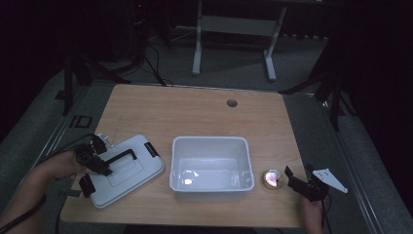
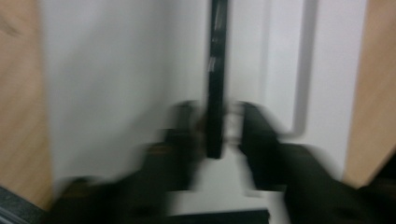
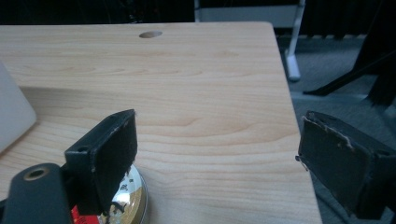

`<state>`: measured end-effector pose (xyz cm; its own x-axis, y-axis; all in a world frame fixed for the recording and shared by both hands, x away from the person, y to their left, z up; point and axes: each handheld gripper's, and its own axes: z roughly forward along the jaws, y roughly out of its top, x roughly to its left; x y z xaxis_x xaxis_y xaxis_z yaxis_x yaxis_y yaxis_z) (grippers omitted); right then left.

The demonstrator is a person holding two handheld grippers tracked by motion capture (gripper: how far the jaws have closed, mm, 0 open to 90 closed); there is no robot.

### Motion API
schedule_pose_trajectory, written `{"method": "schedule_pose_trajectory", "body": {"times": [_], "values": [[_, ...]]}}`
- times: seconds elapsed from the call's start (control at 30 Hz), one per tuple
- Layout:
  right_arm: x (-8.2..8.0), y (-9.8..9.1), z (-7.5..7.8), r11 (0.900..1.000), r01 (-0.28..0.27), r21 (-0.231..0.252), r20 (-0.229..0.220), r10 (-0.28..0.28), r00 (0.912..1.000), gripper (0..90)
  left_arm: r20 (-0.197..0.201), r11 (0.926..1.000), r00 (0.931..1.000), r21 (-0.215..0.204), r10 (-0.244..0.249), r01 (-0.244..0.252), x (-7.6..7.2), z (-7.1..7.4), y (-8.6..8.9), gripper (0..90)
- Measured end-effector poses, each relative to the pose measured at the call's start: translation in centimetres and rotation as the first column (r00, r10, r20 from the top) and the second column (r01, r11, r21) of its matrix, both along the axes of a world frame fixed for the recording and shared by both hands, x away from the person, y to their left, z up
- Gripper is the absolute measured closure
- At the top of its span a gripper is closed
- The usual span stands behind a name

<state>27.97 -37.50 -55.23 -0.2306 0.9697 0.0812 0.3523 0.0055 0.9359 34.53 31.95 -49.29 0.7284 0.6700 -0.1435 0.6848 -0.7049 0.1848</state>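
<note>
A white lid (image 1: 127, 168) with a black handle (image 1: 122, 156) lies flat at the table's left. My left gripper (image 1: 100, 163) rests over it. In the blurred left gripper view the jaws (image 2: 217, 126) stand on either side of the handle (image 2: 215, 70), with a narrow gap on the right side, above the lid (image 2: 116, 70). An empty white bin (image 1: 209, 138) sits in the middle. To its right lies a small round gold tin (image 1: 272, 179). My right gripper (image 1: 297, 169) is just right of the tin, open wide (image 3: 215, 135); the tin (image 3: 126, 198) peeks out beneath its left jaw.
The wooden table (image 1: 195, 112) has a cable hole (image 1: 232, 103) near its far edge. The bin's corner (image 3: 11, 116) shows at the left of the right gripper view. The table's right edge lies close beside the right gripper. A white frame stands on the floor beyond.
</note>
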Motion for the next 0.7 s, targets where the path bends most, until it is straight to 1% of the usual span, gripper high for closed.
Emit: {"method": "schedule_pose_trajectory", "body": {"times": [0.03, 0.1, 0.13, 0.17, 0.2, 0.27, 0.33, 0.37, 0.4, 0.47, 0.5, 0.53, 0.6, 0.63, 0.67, 0.7], "values": [[0.1, -0.2, 0.1, 0.9998, -0.011, 0.014, -0.018, 0.011, 0.9998, 11.5, -0.007, 1.0, 1.0, 0.0, 0.004, -0.004, 0.1, 0.0, 0.0, 48.1], [0.3, -0.6, 0.4, 0.9991, -0.028, 0.03, -0.044, 0.029, 0.9986, 11.5, -0.002, 1.0, 1.0, 0.003, 0.004, -0.004, 0.1, -0.1, 0.0, 33.8], [0.4, -0.9, 0.5, 0.9984, -0.042, 0.039, -0.059, 0.044, 0.9973, 11.5, -0.006, 1.0, 1.0, -0.002, 0.004, -0.004, 0.1, -0.1, -0.1, 32.0], [0.4, -1.2, 0.7, 0.9972, -0.057, 0.047, -0.069, 0.061, 0.9958, 11.5, -0.016, 1.0, 0.9998, -0.004, -0.009, 0.009, 0.1, -0.1, -0.1, 29.5], [0.4, -1.5, 0.8, 0.9963, -0.07, 0.05, -0.082, 0.074, 0.9939, 11.5, -0.023, 0.9998, 0.9996, -0.009, -0.019, 0.018, 0.1, -0.2, -0.2, 25.1], [0.5, -2.0, 0.8, 0.9944, -0.098, 0.038, -0.119, 0.102, 0.9877, 11.5, -0.037, 0.9994, 0.9987, -0.002, -0.036, 0.036, 0.2, -0.2, -0.4, 23.7], [0.5, -2.7, 0.6, 0.9908, -0.134, 0.019, -0.166, 0.136, 0.9768, 11.5, -0.033, 0.9992, 0.9987, -0.008, -0.04, 0.039, 0.2, 0.0, -0.5, 17.8], [0.4, -3.0, 0.6, 0.9884, -0.152, 0.003, -0.178, 0.15, 0.9726, 11.5, -0.032, 0.9993, 0.999, -0.018, -0.033, 0.032, 0.2, 0.1, -0.5, 17.5], [0.4, -3.2, 0.5, 0.986, -0.167, -0.01, -0.189, 0.162, 0.9685, 11.6, -0.033, 0.9991, 0.9988, -0.023, -0.037, 0.036, 0.2, 0.2, -0.4, 17.5], [0.2, -3.6, 0.4, 0.9794, -0.2, -0.03, -0.214, 0.189, 0.9584, 11.6, -0.033, 0.9993, 0.9987, -0.004, -0.039, 0.038, 0.2, 0.4, -0.5, 17.0], [0.1, -3.7, 0.4, 0.9757, -0.216, -0.035, -0.226, 0.203, 0.9528, 11.6, -0.036, 0.9991, 0.9986, -0.011, -0.04, 0.04, 0.2, 0.4, -0.4, 17.0], [0.0, -3.8, 0.3, 0.9717, -0.233, -0.041, -0.231, 0.217, 0.9484, 11.6, -0.04, 0.9991, 0.9984, -0.012, -0.04, 0.039, 0.1, 0.4, -0.4, 17.0], [-0.2, -4.0, 0.3, 0.9626, -0.268, -0.042, -0.247, 0.249, 0.9363, 11.6, -0.038, 0.9991, 0.9984, -0.01, -0.042, 0.042, 0.1, 0.4, -0.4, 17.0], [-0.3, -4.0, 0.3, 0.9583, -0.282, -0.047, -0.252, 0.262, 0.9316, 11.6, -0.038, 0.999, 0.9983, -0.013, -0.044, 0.043, 0.0, 0.4, -0.4, 17.0], [-0.4, -4.0, 0.3, 0.9531, -0.298, -0.052, -0.26, 0.275, 0.9256, 11.6, -0.04, 0.9987, 0.9982, -0.026, -0.045, 0.044, 0.0, 0.4, -0.3, 17.0], [-0.5, -4.0, 0.3, 0.9441, -0.325, -0.057, -0.272, 0.298, 0.915, 11.6, -0.04, 0.9985, 0.998, -0.026, -0.05, 0.049, 0.0, 0.4, -0.2, 17.0]]}}
